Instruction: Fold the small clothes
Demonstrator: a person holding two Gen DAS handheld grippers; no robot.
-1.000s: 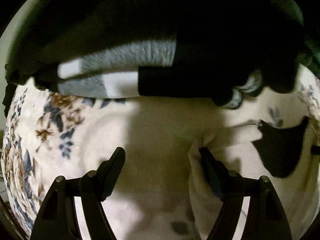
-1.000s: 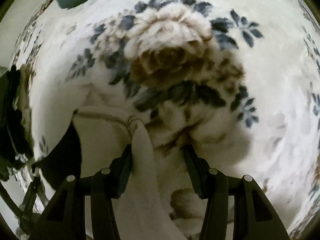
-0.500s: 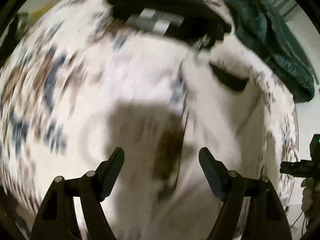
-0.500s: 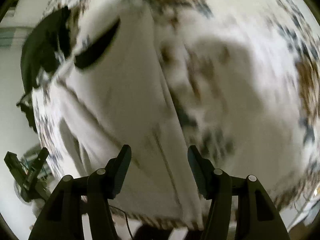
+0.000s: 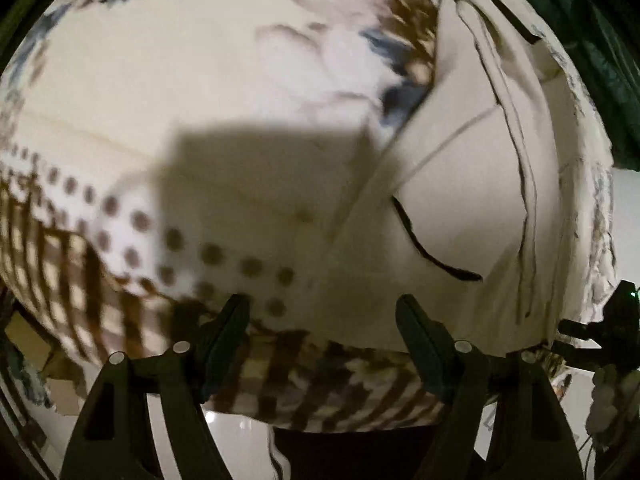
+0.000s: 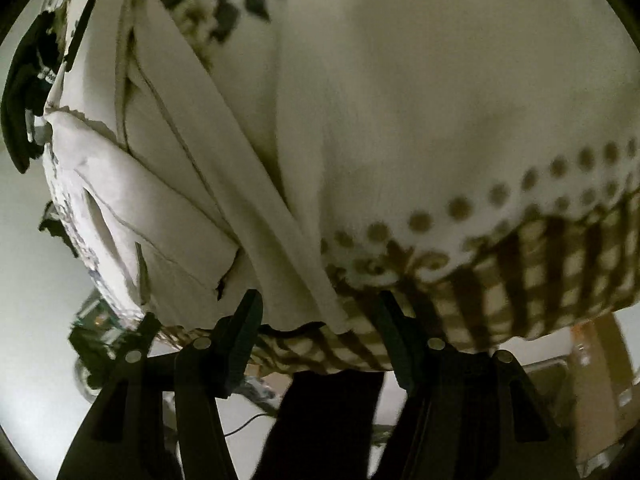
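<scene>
A cream garment lies spread along the near edge of a floral tablecloth, with a dark slit opening in it. It also shows in the right wrist view, with folds and seams running towards the far side. My left gripper is open and empty, above the cloth's near edge, left of the garment. My right gripper is open and empty over the garment's near hem at the cloth's edge.
The tablecloth has a dotted and brown checked border hanging over the near edge. A dark green garment lies at the far right. Black clothes lie at the far left. A cardboard box stands on the floor.
Both grippers have pulled back from the far part of the cloth to its near edge. The garment now lies spread out, free of both grippers.
</scene>
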